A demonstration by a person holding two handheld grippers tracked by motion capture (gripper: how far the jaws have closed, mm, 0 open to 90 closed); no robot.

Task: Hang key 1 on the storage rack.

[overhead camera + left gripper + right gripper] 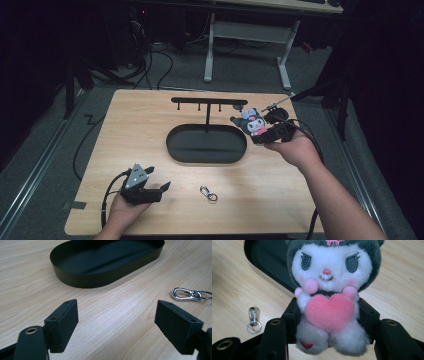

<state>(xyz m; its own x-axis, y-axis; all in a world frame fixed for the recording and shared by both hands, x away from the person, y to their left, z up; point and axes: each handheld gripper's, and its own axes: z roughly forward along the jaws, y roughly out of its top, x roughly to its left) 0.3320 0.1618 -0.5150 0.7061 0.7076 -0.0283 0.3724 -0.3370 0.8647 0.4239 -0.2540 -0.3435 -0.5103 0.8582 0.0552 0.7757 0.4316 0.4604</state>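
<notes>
I have the plush [253, 123] clamped in my right gripper [260, 131] at the stand's [208, 102] 3 o'clock, not yet hung, the clip [208, 192] untouched, left gripper [159, 189] apart and empty.

No text, label, brand or number could be read anywhere in these views. The only signs were 2 hearts on the plush toy [328, 297]: a large pink one held against its chest and a small red one stitched on its foot, low beside the large heart. The toy's head carried a pink mark at the top, too cut off to make out.
</notes>
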